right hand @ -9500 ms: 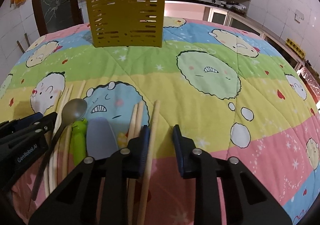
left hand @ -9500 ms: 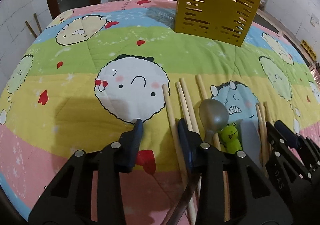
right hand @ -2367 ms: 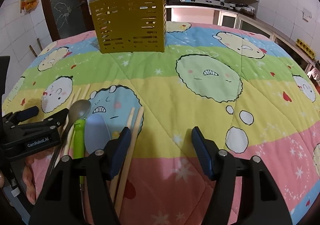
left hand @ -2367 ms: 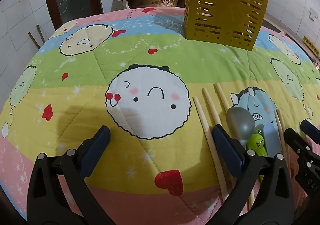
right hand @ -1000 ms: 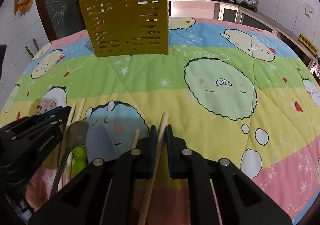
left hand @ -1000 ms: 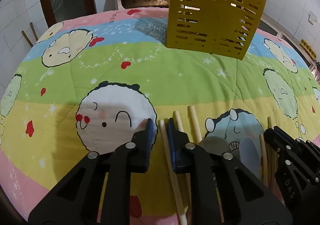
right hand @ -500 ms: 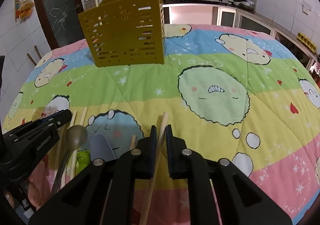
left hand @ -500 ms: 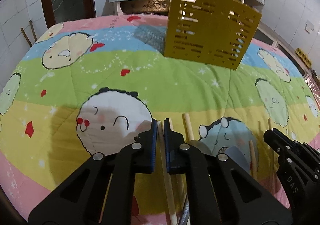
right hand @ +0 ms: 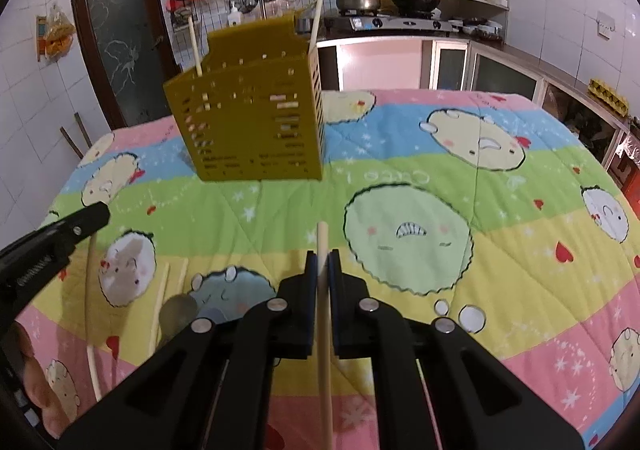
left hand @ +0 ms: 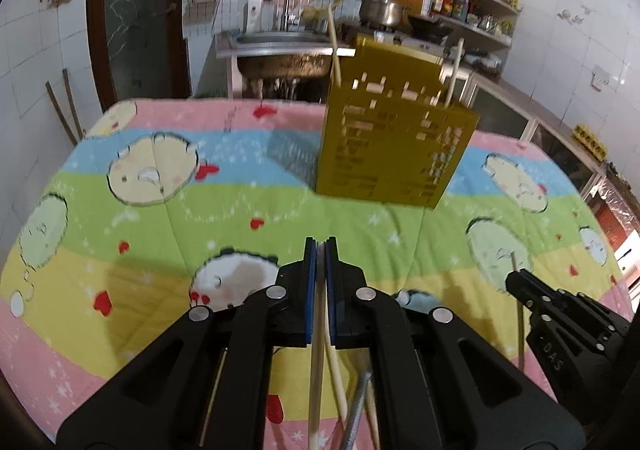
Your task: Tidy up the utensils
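While both tools point down over the table [right hand: 520, 209] with its cartoon quilt, each has its jaws pressed together on a single wooden chopstick.

Left tool [left hand: 321, 250]: jaws closed right down on the left chopstick [left hand: 316, 362], which runs back between the pads toward me. Its tip barely shows past the pads, so I hold it close to one end. Seen from the right wrist camera, that stick hangs from the tool clear of the quilt.

Right tool [right hand: 322, 258]: jaws likewise closed on the right chopstick [right hand: 323, 250]. A short length sticks out ahead of the pads and the long part trails back under the camera (gripping near the end should leave most of the shaft free to drop into a slot).

Yellow slotted holder [right hand: 248, 121] stands upright on the far side of the table, well apart from both tools. Two chopsticks already stand in it, poking above the rim at opposite corners.

On the quilt below the tools: more loose chopsticks [right hand: 158, 306] and a metal spoon [right hand: 178, 314], lying side by side near my edge (handles toward me, easy to pick from this side). The spoon is blurred.

Judgement: pick step done for this pair; carrying to the holder comes next. Risk: a thin stick swivelling between the pads.
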Available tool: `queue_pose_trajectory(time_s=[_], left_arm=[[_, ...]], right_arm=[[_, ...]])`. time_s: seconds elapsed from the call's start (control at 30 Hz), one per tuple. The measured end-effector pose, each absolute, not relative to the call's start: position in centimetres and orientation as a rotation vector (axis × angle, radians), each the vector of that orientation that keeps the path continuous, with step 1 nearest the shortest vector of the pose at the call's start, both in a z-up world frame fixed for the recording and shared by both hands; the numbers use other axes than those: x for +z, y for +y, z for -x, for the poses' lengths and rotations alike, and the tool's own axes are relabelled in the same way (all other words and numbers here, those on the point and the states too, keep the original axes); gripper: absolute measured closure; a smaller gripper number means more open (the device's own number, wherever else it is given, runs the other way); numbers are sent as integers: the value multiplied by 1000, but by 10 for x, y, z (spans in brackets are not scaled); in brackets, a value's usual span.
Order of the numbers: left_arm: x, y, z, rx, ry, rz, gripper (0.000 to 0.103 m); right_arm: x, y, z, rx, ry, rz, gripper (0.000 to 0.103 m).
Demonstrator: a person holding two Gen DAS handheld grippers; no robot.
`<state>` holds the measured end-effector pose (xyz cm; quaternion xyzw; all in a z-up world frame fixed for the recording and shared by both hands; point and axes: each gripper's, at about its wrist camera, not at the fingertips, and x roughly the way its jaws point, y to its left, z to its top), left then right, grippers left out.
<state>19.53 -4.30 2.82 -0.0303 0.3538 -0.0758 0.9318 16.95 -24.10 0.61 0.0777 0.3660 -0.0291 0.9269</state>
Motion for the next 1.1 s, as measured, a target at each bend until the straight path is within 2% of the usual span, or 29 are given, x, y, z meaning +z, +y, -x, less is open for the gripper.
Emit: queue_pose_trajectory(time_s=[0.53, 0.87, 1.1], left_arm=[[89, -41, -174, -194, 508, 61, 100], [104, -42, -173, -197, 425, 66, 100], [112, -40, -171, -206, 391, 74, 100]], right_arm=[[62, -252, -157, -37, 495, -185, 97], [79, -250, -159, -42, 355, -155, 97], [82, -252, -157, -33, 320, -166, 97]])
